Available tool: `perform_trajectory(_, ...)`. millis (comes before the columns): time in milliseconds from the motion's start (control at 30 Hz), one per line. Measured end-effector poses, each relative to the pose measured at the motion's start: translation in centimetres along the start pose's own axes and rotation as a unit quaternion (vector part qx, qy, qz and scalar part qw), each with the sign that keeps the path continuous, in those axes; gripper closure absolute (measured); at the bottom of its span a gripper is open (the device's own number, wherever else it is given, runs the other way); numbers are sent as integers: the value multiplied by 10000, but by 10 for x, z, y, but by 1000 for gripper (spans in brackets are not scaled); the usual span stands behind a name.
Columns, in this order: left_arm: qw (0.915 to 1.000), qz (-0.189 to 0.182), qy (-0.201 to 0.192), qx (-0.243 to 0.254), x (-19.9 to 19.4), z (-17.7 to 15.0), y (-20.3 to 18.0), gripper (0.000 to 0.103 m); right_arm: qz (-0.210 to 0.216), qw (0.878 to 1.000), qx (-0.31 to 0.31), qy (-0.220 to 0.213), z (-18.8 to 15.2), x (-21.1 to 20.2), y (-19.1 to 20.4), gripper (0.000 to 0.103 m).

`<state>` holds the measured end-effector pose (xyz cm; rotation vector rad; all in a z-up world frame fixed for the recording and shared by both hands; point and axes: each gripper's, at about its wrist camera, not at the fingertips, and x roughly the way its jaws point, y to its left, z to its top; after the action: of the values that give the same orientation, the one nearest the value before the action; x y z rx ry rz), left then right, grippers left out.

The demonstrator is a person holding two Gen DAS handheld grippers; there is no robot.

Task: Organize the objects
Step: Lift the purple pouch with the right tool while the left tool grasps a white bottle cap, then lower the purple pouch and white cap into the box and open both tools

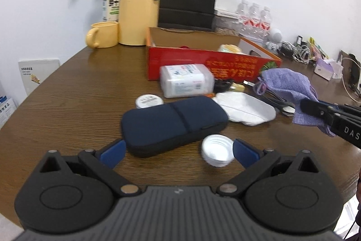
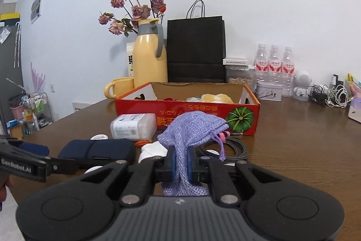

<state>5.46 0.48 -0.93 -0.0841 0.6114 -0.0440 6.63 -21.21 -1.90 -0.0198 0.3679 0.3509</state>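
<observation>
Right gripper (image 2: 180, 165) is clamped tight on the lower end of a purple knit drawstring pouch (image 2: 191, 128), pads squeezing the fabric flat; the pouch is off the table, its mouth end and cords flopping forward, above the grey cable coil (image 2: 227, 147). Left gripper (image 1: 178, 151) is wide open and empty, fingers either side of the near end of a navy zip case (image 1: 173, 122), with a white screw cap (image 1: 217, 154) just inside its right finger. Just past that: a small white round tin (image 1: 149, 101), a white cloth (image 1: 246, 108), and a clear plastic box of cotton swabs (image 1: 187, 80) lying on its side. Behind those, the open red cardboard box (image 2: 187, 113), already holding a few soft items, looks like the drop target. Far back along the wall: yellow thermos jug (image 2: 150, 55), yellow mug (image 2: 119, 87), black paper bag (image 2: 196, 49), water bottles (image 2: 274, 64). Risks: the grip is on loose knit at one end only, so the pouch could slide out mid-carry, or any contents could spill through the mouth if it tips down. The dangling purple cords (image 2: 220, 147) could snag the cable and drag it along. The box's near wall is tall, so a low approach would catch the pouch on the rim. If the left closes now, it would likely trap the cap against the case.
</observation>
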Motion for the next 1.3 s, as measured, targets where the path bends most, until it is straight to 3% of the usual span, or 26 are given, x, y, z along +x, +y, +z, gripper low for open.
perform_trajectory(333, 9997, 96, 82, 230, 23, -6, -31, 0, 153, 9998, 87, -6, -10, -2, -10, 94)
perform_trajectory(433, 9988, 161, 54, 449, 27, -8, -42, 5, 189, 9997, 127, -8, -12, -2, -11, 94)
perform_trajectory(600, 9985, 92, 214, 489, 36, -11, -49, 25, 236, 9996, 142, 3, -14, -3, -12, 94)
perform_trajectory(700, 9984, 126, 151, 523, 35, -12, -51, 57, 250, 9996, 146, 7, -15, -3, -12, 94)
perform_trajectory(733, 9985, 87, 132, 515, 34, -11, -52, 62, 252, 9996, 148, 12, -15, -3, -12, 94)
perform_trajectory(1133, 9984, -183, -31, 537, 18, -4, -53, 62, 258, 9996, 90, 9, -13, -2, -10, 94)
perform_trajectory(1300, 9973, -243, -383, 577, 10, 21, -53, 62, 282, 9995, -33, -126, 0, 2, -7, 94)
